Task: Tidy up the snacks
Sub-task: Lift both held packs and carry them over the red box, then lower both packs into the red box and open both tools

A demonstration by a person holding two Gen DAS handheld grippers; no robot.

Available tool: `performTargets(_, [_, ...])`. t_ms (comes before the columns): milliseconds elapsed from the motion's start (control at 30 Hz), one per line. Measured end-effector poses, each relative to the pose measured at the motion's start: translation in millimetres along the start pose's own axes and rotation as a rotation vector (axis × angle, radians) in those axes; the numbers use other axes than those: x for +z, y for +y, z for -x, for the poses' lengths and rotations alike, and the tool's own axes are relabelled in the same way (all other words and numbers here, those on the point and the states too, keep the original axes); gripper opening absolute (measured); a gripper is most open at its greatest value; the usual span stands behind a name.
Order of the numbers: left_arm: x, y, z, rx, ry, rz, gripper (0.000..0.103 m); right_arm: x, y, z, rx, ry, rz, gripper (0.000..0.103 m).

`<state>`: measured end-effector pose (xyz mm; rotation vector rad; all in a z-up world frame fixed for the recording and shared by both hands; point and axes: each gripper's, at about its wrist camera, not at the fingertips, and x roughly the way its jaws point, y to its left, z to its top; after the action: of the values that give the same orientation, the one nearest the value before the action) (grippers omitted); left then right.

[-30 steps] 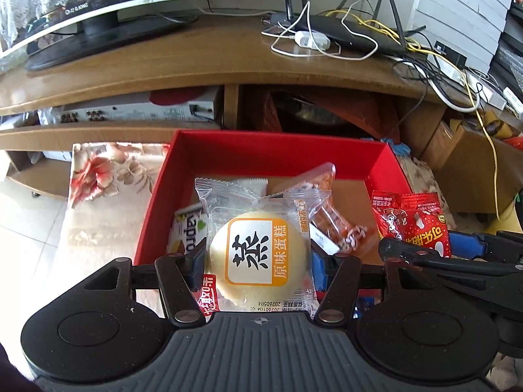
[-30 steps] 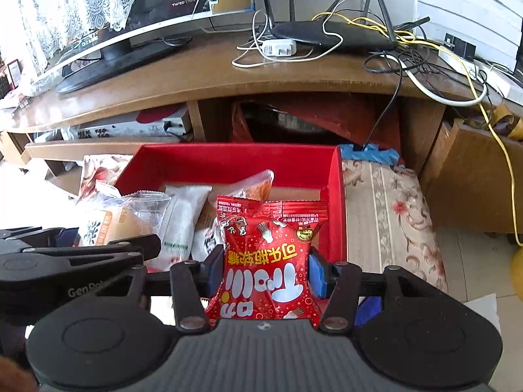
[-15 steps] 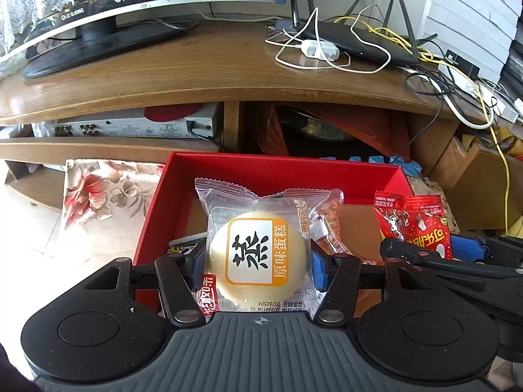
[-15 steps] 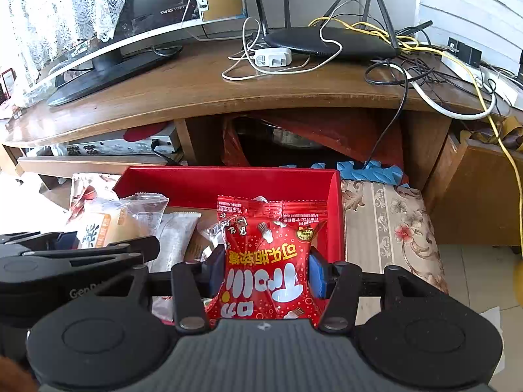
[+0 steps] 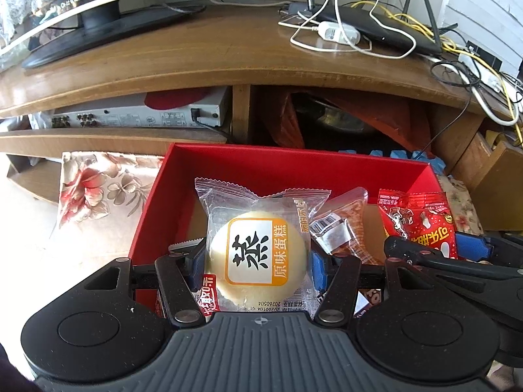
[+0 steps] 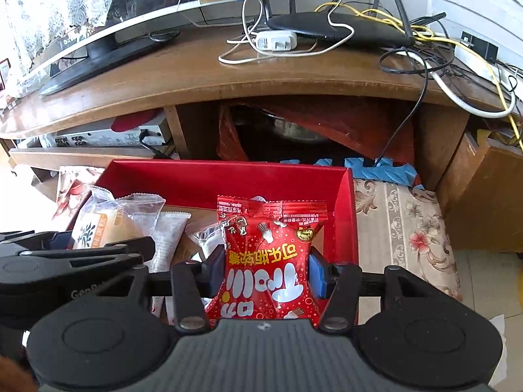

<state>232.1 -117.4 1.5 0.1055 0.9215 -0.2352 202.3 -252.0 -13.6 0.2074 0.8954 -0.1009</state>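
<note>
I'm looking into a lived-in home sitting room: a wooden TV stand is carrying a television draped with lace, a router is trailing tangled cables, and a floral mat is lying below.

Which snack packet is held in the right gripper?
The red candy bag, clamped between the right gripper's blue pads. The left gripper holds the clear-wrapped round cake; the other packets lie loose in the red box.
</note>
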Motion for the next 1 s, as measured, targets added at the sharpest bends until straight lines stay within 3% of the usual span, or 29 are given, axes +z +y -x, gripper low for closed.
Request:
performTargets(467, [-3.4,4.4,-20.5,0.034,0.038,0.001,0.065,-3.7,3.2,-26.4,-0.01,0.041,0.027,0.05])
performTargets(1000, [-2.9,6.9,-20.9,0.039,0.034,0.016,0.068,-2.7,3.3,-30.0,-0.007,0.032,0.022,0.052])
